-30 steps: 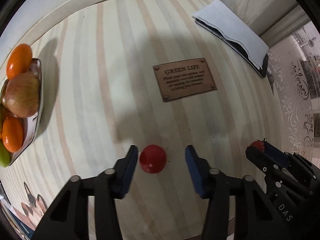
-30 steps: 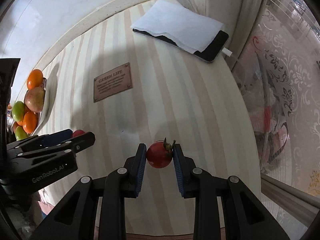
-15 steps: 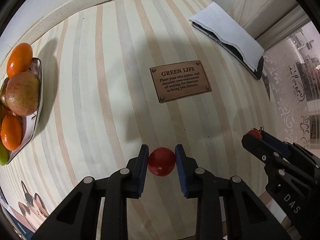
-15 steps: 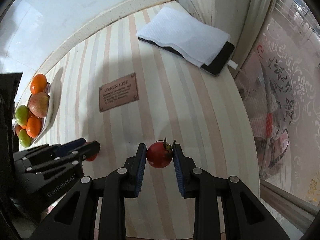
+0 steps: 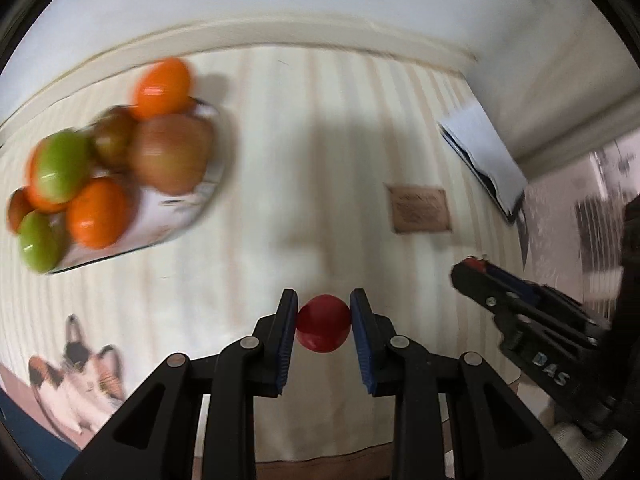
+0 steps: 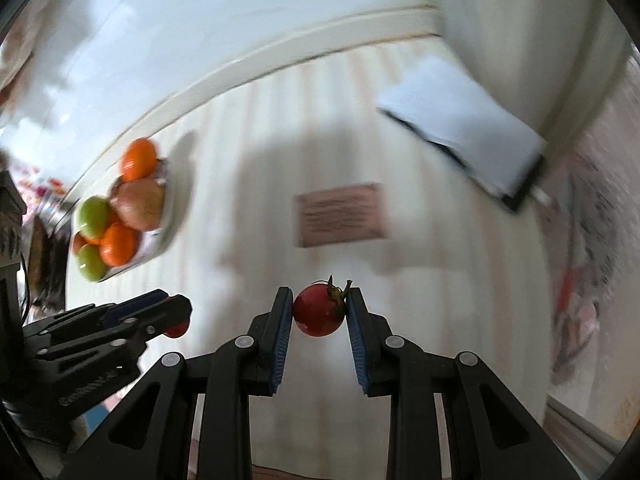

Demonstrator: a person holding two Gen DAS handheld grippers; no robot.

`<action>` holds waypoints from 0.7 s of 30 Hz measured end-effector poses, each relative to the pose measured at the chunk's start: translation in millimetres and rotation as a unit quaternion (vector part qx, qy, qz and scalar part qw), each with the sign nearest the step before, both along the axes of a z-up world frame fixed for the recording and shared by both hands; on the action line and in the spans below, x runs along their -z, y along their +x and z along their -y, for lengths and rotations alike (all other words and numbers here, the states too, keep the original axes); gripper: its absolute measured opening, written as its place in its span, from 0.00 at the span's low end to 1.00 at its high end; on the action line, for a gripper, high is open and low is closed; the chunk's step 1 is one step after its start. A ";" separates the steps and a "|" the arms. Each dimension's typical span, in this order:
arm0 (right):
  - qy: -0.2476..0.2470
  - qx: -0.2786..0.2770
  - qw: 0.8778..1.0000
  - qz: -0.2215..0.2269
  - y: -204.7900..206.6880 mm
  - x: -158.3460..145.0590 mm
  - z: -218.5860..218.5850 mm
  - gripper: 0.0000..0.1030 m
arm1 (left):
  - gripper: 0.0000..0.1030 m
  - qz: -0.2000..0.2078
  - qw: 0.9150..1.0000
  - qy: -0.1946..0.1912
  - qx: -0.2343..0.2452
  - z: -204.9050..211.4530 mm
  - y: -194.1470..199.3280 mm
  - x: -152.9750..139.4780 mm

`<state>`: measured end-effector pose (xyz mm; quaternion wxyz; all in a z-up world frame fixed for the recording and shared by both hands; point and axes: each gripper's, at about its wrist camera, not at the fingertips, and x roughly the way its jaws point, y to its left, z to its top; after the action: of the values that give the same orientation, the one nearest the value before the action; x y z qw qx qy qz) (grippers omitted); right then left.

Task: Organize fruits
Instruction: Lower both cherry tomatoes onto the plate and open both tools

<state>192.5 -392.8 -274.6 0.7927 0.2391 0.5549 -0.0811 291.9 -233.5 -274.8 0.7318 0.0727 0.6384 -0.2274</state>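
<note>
1. The left tongs (image 5: pixel 323 330) are clamped on a smooth red tomato (image 5: pixel 323 329), pinched across its widest part between the blue pads, likely so the round skin cannot slip out.
2. The right tongs (image 6: pixel 320 311) are clamped the same way on a stemmed red tomato (image 6: pixel 318 315), its green calyx against the right pad.
3. Both tomatoes hang clear above the striped worktop (image 5: pixel 320 128).
4. The fruit plate (image 5: pixel 176 216), piled with oranges, green fruit and an apple, sits well to the left; that pile looks like the destination.
5. Both tongs point forward side by side, tilted down toward the worktop, the left nearer the plate.
</note>
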 end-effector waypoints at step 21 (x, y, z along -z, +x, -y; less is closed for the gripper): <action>0.063 -0.166 0.984 0.029 158.8 41.8 -173.3 0.29 | 0.25 0.009 0.985 0.029 -0.171 -167.0 105.2 2.9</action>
<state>351.3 -219.5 -316.4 0.7941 0.1958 0.5677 0.0934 397.1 -66.5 -277.6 0.7630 -0.0144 0.6413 -0.0798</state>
